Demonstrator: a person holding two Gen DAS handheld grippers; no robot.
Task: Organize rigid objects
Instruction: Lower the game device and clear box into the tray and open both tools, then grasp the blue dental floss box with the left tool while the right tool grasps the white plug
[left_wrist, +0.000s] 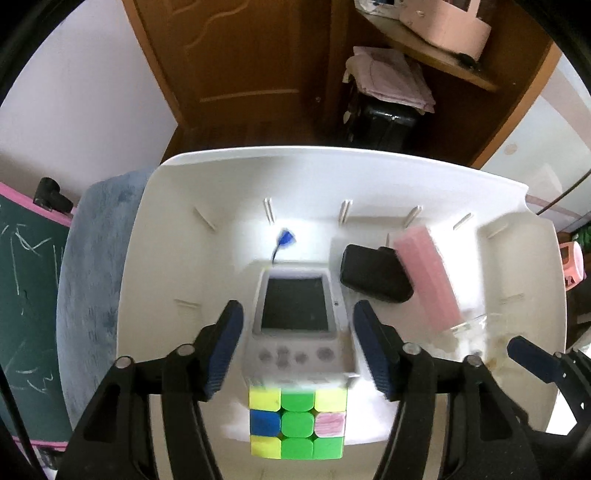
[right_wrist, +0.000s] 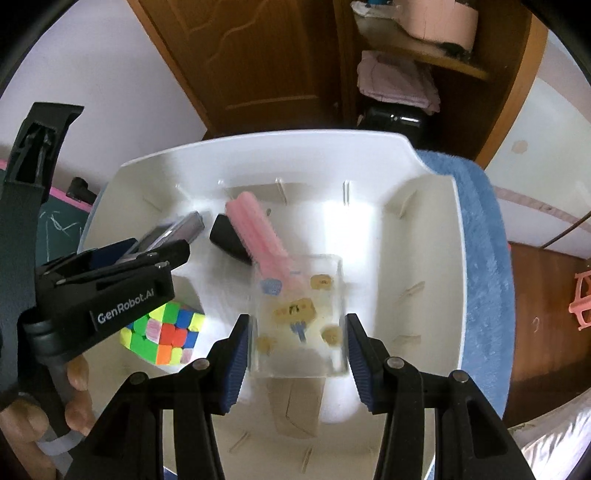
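Note:
A white bin (left_wrist: 332, 157) (right_wrist: 258, 142) holds the objects. A colourful puzzle cube (left_wrist: 297, 421) (right_wrist: 166, 334) lies on its floor between the roots of my left gripper's (left_wrist: 297, 306) fingers, with gaps to both pads. That gripper is open, and a white handheld game console (left_wrist: 295, 350) (right_wrist: 173, 230) lies under its tips. My right gripper (right_wrist: 297, 317) straddles a clear box (right_wrist: 299, 295) (left_wrist: 465, 332) with yellow prints; its blue pads stand just beside the walls, apparently not pressing. A pink ribbed bar (left_wrist: 428, 273) (right_wrist: 255, 232) leans against that box.
A black block (left_wrist: 373, 275) (right_wrist: 227, 236) and a small blue piece (left_wrist: 285, 238) lie at the bin's back. The bin rests on blue cloth (left_wrist: 92, 258) (right_wrist: 484, 258). A hand (right_wrist: 74, 387) holds the left gripper (right_wrist: 159, 245). A green chalkboard (left_wrist: 26, 295) stands left.

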